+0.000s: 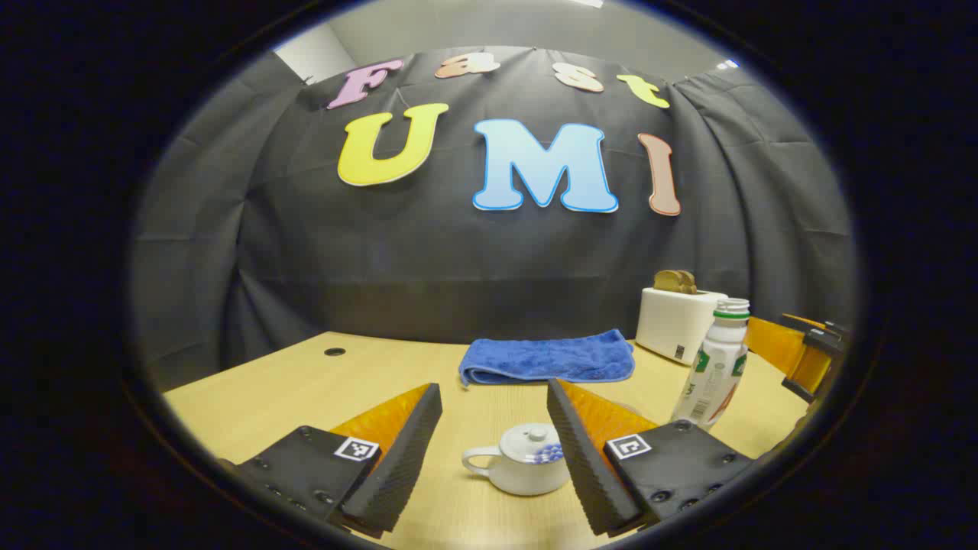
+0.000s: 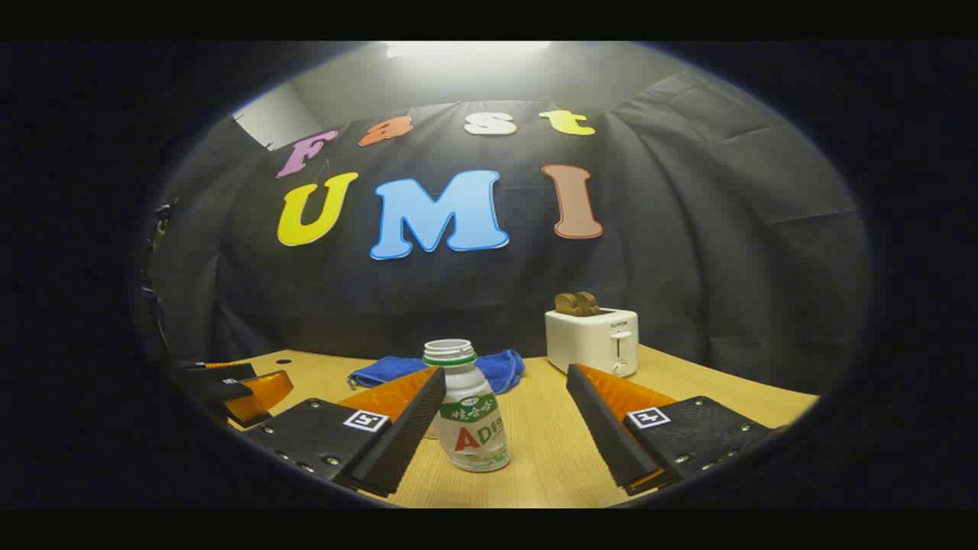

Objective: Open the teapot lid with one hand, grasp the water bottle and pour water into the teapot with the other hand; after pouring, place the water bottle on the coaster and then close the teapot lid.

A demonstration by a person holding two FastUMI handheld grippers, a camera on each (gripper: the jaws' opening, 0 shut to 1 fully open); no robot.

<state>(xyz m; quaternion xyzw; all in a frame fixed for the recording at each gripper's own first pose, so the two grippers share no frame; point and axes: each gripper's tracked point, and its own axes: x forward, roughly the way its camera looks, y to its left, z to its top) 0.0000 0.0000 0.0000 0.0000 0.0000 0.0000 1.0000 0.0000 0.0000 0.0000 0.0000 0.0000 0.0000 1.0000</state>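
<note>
Between the spread fingers of the left gripper [image 1: 494,428], at six o'clock in the left gripper view, sits the teapot [image 1: 519,461] with its lid [image 1: 532,441] on; the jaws stand wide, touching nothing. At four o'clock stands the water bottle [image 1: 714,367], uncapped, the right gripper [image 1: 798,355] just beside it. In the right gripper view that gripper [image 2: 506,416] gapes wide too, with the bottle [image 2: 467,416] between its fingers, nearer the one at seven o'clock. Nothing seems begun: the opening step is in hand. Next, the left jaws likely must drop and pinch the lid's knob [image 1: 538,434], a small target needing careful centring.
</note>
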